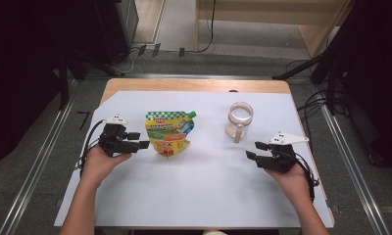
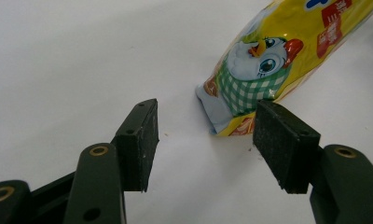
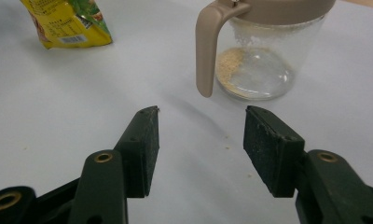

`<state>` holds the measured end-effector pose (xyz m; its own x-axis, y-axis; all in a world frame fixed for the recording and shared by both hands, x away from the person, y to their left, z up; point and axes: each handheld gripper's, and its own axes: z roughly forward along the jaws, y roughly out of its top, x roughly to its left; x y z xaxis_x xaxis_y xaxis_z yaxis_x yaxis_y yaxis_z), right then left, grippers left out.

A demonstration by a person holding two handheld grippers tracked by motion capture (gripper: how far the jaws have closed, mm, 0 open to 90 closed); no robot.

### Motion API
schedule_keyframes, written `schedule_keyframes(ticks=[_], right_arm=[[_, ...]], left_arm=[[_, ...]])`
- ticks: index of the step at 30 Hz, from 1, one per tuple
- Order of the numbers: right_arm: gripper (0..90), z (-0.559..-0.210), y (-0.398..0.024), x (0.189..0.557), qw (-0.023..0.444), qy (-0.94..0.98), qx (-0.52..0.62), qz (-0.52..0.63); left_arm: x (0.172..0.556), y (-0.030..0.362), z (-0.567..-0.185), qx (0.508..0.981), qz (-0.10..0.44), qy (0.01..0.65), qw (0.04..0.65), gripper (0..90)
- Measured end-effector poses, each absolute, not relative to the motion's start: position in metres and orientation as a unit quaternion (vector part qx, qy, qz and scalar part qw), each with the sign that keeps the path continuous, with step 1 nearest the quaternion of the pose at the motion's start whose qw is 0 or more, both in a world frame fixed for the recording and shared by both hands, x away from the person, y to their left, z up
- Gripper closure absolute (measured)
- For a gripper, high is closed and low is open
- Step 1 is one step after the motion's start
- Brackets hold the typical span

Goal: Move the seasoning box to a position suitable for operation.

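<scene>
1. The yellow foil spout pouch with a green cap (image 1: 168, 132) is laid flat on the white paper-covered table (image 1: 199, 196), left of centre; the clear plastic jug with a beige handle and lid (image 1: 239, 119) is stood upright to its right, well apart.
2. The left gripper (image 1: 141, 140) is held level just beside the pouch, jaws parted and empty, probably lined up to take its edge.
3. The right gripper (image 1: 254, 150) is aimed at the jug's handle, near but apart, jaws likewise released on nothing.
4. From the left gripper view, the pouch's printed bird and checked bottom corner (image 2: 236, 100) are made out.
5. From the right gripper view, a tan powder residue (image 3: 231, 63) in the jug and crumbs on the table are noted.
</scene>
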<state>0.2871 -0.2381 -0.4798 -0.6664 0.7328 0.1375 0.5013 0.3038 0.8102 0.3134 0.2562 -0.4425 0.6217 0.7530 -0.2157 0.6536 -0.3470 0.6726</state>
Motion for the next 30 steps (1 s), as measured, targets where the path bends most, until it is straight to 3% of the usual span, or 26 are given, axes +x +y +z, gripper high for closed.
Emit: schedule_keyframes(ticks=[14,15,30], right_arm=[[47.4,-0.472,-0.231,0.308,0.138,0.787,0.401,0.447],[46.0,-0.471,-0.232,0.314,0.153,0.780,0.401,0.455],[38.1,-0.486,-0.235,0.355,0.146,0.782,0.416,0.441]], left_arm=[[0.313,0.255,-0.439,0.818,0.070,0.429,0.377,41.9],[0.312,0.256,-0.439,0.818,0.070,0.427,0.378,41.9],[0.310,0.256,-0.439,0.818,0.070,0.426,0.381,41.8]])
